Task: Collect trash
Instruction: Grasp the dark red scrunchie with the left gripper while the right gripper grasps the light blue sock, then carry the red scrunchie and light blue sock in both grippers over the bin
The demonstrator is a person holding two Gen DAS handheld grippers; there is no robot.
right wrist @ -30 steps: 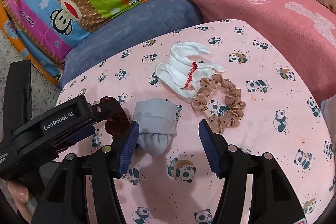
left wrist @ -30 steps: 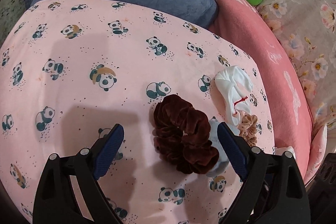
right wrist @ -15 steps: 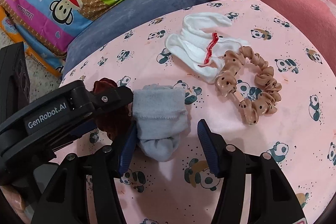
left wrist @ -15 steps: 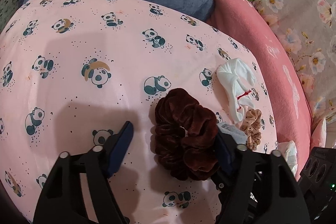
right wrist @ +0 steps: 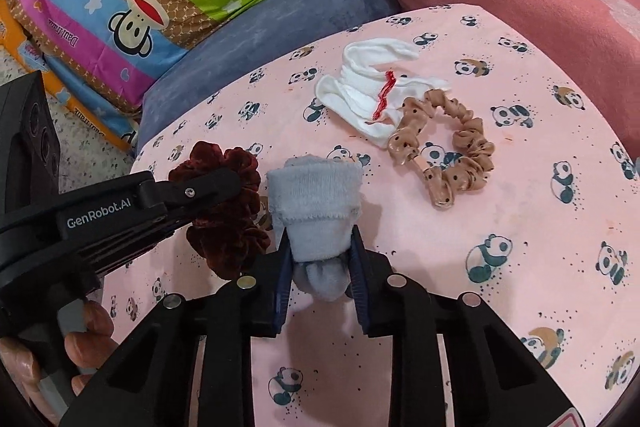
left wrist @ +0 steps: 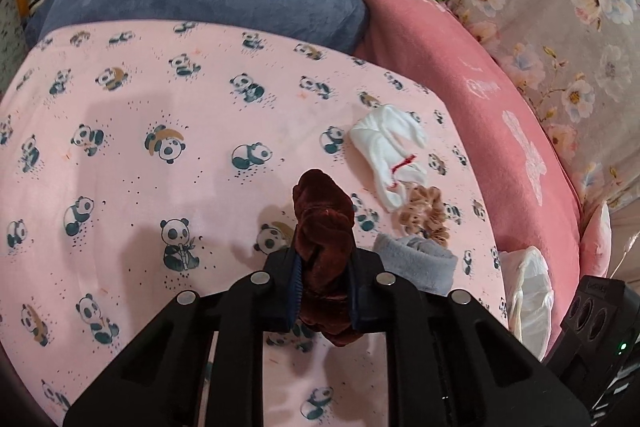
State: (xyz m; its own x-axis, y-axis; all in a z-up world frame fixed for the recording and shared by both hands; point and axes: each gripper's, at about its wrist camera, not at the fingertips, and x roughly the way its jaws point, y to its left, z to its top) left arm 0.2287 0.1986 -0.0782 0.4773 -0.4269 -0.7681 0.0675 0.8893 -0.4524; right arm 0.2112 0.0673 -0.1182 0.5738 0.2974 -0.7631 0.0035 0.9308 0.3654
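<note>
Panda sheet (left wrist: 168, 99), left hand-held gripper (left wrist: 325, 291) clamping half-hidden brown scrunchie (left wrist: 322, 223), right hand-held gripper (right wrist: 320, 279) pinching grey sock (right wrist: 316, 203)

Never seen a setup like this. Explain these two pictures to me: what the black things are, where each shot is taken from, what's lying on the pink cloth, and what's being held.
There is no robot here. A person holds a hand-held black clamp in each hand, and each clamp carries a wide-angle camera that looks out along its two fingers. So one picture is the left clamp's view and the other is the right clamp's view.

The left gripper has its fingers shut on a dark red velvet scrunchie. The right gripper has its fingers shut on a rolled grey sock. In the right view the left clamp shows at the left edge.

Both work over a pink panda-print sheet. Still lying on it are a white sock with red stitching and a tan dotted scrunchie, which touch each other.
</note>
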